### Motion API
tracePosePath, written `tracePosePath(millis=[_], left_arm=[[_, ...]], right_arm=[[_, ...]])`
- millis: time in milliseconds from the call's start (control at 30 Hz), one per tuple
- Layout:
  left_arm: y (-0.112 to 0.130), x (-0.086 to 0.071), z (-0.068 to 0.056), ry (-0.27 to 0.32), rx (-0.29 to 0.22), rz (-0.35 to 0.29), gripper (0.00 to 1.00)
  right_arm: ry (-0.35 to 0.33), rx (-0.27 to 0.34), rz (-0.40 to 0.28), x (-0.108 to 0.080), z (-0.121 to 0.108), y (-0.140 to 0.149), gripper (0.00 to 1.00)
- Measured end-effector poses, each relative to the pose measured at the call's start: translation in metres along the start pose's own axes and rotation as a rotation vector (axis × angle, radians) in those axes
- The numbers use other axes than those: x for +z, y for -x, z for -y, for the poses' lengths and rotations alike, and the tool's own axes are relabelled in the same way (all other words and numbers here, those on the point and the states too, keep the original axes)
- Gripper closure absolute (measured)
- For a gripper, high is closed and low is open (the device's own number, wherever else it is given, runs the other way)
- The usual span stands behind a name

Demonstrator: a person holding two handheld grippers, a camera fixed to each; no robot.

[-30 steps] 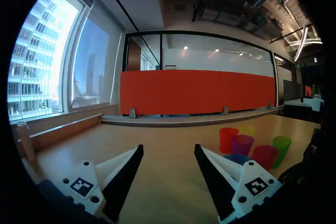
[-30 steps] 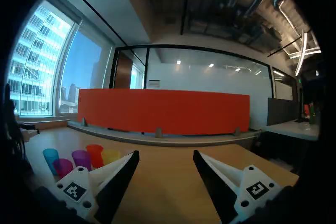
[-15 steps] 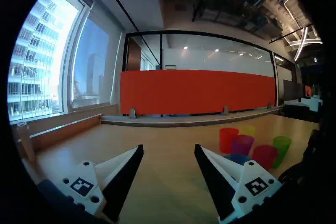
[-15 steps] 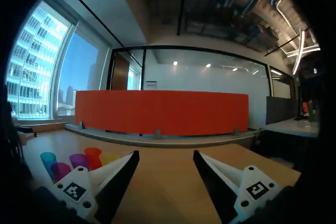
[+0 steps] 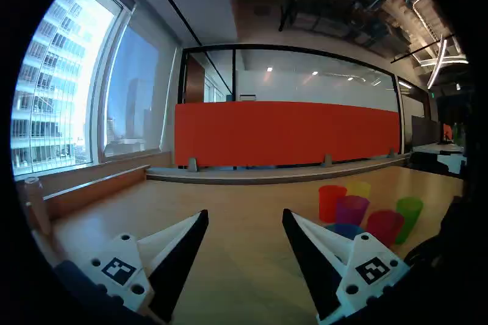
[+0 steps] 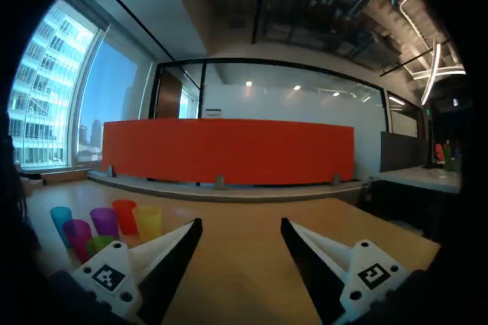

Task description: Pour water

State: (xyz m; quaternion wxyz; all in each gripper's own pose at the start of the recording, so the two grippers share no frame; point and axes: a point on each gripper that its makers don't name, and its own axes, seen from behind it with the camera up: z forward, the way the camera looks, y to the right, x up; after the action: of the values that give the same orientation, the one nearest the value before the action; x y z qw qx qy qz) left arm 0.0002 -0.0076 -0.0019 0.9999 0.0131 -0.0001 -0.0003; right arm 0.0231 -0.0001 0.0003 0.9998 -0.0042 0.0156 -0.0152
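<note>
Now right gripper (image 6: 241,221) shifted, cups (image 6: 105,222) show fuller; left gripper (image 5: 244,212) unmoved; fingers (image 6: 171,258) wide, empty.

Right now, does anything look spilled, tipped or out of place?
Nothing stands out. The coloured cups stand upright, clustered on the wooden table, no spill visible. The left gripper and right gripper are open and empty.

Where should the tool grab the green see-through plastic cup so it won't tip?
Probably around the side wall of the green see-through plastic cup, about mid-height, coming level from its open outer side. It stands upright at the cluster's edge; the pink plastic cup crowds its other side.
</note>
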Motion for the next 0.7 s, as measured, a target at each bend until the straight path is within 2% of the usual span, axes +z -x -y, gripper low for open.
tracePosePath(millis=[700], left_arm=[[0.000,0.000,0.000,0.000,0.000,0.000,0.10]], right_arm=[[0.017,0.030,0.032,0.004,-0.005,0.023,0.01]])
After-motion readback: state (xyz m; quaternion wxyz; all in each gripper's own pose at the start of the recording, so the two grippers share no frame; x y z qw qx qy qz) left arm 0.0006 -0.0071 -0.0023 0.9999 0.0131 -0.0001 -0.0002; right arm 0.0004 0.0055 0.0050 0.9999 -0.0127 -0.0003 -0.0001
